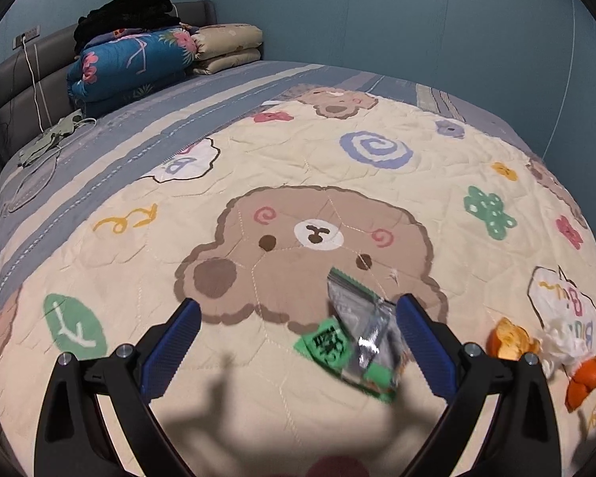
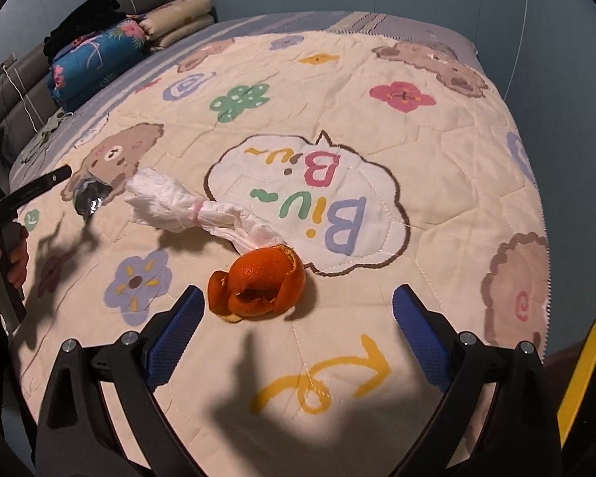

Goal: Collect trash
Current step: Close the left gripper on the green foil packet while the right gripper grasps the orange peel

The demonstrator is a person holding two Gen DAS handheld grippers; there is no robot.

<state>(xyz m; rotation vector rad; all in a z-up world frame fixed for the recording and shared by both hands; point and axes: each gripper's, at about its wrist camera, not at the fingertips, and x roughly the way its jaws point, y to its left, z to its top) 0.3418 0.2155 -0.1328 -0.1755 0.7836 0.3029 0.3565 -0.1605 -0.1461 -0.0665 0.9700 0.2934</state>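
Note:
A silver and green snack wrapper (image 1: 357, 334) lies on the bear-print quilt (image 1: 258, 159), between the jaws of my open left gripper (image 1: 298, 318), close to its right finger (image 1: 425, 342). It also shows in the right wrist view (image 2: 89, 194), partly behind the left gripper's finger. An orange peel (image 2: 258, 282) lies just ahead of my open right gripper (image 2: 298, 310), nearer its left finger (image 2: 175, 334). A crumpled white tissue (image 2: 186, 206) lies beyond the peel. In the left wrist view, peel pieces (image 1: 512, 338) and the tissue (image 1: 564, 338) lie to the right.
Folded blankets (image 1: 139, 55) and dark clothes (image 1: 127, 12) are stacked at the grey headboard (image 1: 8, 91). A white cable (image 1: 39, 91) and a pale cloth (image 1: 55, 135) lie near them. A yellow-edged object (image 2: 588, 365) sits at the bed's near right edge.

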